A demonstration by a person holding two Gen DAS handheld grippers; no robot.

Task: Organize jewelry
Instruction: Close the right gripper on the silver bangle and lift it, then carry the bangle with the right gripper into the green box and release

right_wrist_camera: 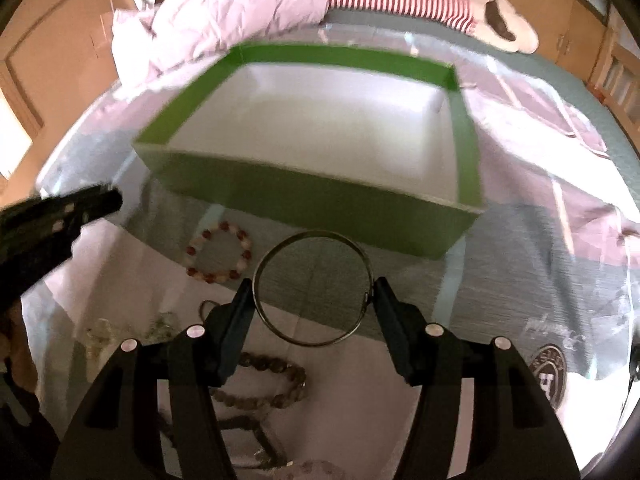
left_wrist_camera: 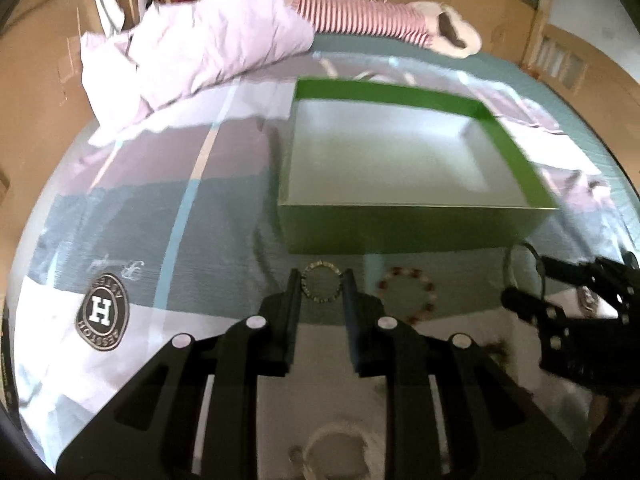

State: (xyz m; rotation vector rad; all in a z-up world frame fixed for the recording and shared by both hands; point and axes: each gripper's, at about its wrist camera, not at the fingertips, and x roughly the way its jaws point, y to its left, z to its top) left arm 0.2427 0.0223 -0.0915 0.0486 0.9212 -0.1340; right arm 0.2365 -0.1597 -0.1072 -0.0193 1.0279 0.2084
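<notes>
A green box [left_wrist_camera: 400,226] with a white inside stands open on the bed; it also shows in the right wrist view [right_wrist_camera: 320,200]. My left gripper [left_wrist_camera: 322,286] is shut on a small studded ring bracelet [left_wrist_camera: 322,270], held between its fingertips just in front of the box. My right gripper [right_wrist_camera: 312,294] is shut on a thin metal bangle [right_wrist_camera: 312,240], held across its width above the bedspread; it shows in the left wrist view [left_wrist_camera: 524,292] at the right. A red and white bead bracelet [right_wrist_camera: 220,252] lies on the bed, also seen in the left wrist view [left_wrist_camera: 408,294].
A brown bead bracelet [right_wrist_camera: 268,384] and pale tangled jewelry [right_wrist_camera: 124,332] lie on a white patch of the bedspread. A pink quilt [left_wrist_camera: 192,52] and a striped pillow [left_wrist_camera: 360,16] lie at the bed's far end. A clear bead bracelet [left_wrist_camera: 336,448] lies under my left gripper.
</notes>
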